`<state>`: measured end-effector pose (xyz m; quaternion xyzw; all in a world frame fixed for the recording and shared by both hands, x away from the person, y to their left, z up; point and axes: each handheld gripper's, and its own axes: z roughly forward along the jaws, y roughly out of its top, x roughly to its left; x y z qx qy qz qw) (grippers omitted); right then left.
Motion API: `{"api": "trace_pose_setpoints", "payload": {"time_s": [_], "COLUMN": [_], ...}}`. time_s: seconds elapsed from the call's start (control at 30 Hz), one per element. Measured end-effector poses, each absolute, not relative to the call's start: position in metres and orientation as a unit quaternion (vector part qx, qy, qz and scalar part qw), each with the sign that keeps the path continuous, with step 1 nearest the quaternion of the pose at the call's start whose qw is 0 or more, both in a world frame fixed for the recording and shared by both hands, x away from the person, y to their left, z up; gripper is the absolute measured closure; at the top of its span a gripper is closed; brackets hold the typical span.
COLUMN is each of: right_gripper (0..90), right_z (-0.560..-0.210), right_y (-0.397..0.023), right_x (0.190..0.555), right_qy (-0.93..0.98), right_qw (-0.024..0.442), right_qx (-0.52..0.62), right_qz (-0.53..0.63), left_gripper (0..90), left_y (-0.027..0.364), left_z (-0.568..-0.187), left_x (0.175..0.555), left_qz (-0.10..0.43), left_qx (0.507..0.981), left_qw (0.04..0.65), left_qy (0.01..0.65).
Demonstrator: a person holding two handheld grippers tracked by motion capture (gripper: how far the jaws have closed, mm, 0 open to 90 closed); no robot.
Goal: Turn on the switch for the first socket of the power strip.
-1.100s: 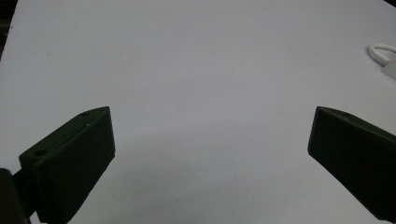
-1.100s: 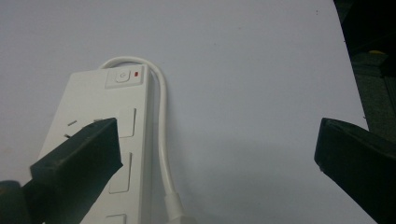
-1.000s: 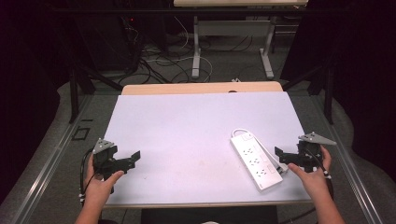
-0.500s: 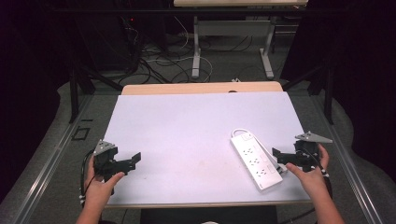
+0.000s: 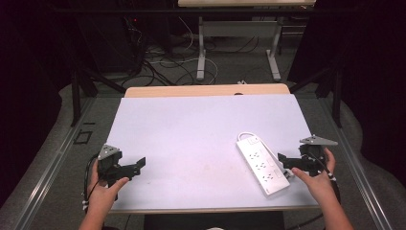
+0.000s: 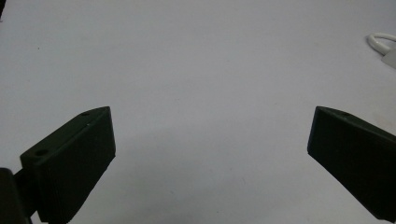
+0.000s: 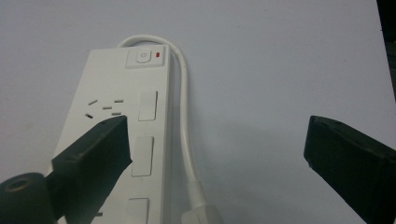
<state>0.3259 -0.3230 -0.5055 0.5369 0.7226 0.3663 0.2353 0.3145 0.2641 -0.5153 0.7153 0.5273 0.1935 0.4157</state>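
Left hand-held gripper: jaws wide apart, low over bare desk.
Right hand-held gripper: jaws spread, one above power strip.

White strip on a pale sheet, black tools either side.

The power strip at the lower right of the high view is plain white, its cable white too, with a small red mark beside the switch at the top of the right gripper view. The table's cover is a pale lilac-white, and a tan wooden edge shows along its far side. The left gripper and right gripper are matt black, each topped by a grey plate.
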Motion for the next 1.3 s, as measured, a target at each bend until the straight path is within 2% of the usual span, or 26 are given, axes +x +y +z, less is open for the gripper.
{"api": "trace_pose_setpoints", "payload": {"time_s": [0.17, 0.3, 0.73, 0.97, 1.3], "right_gripper": [15.0, 15.1, 16.2, 19.4, 26.2], "right_z": [-0.503, -0.502, -0.494, -0.492, -0.486], "right_y": [-0.322, -0.321, -0.312, -0.312, -0.310], "right_x": [0.326, 0.328, 0.335, 0.338, 0.343], "right_qy": [0.728, 0.732, 0.756, 0.766, 0.775], "right_qw": [0.224, 0.209, 0.203, 0.184, 0.184], "right_qx": [0.534, 0.534, 0.517, 0.514, 0.510], "right_qz": [0.367, 0.367, 0.346, 0.340, 0.325], "left_gripper": [0.8, 0.8, 0.9, 1.0, 1.1], "left_y": [0.263, 0.262, 0.263, 0.263, 0.262], "left_z": [-0.516, -0.516, -0.515, -0.514, -0.515], "left_x": [0.315, 0.314, 0.315, 0.314, 0.314], "left_qz": [0.194, 0.195, 0.204, 0.218, 0.218], "left_qx": [0.715, 0.715, 0.716, 0.715, 0.715], "left_qw": [0.416, 0.414, 0.409, 0.403, 0.401], "left_qy": [0.528, 0.528, 0.528, 0.528, 0.529]}}
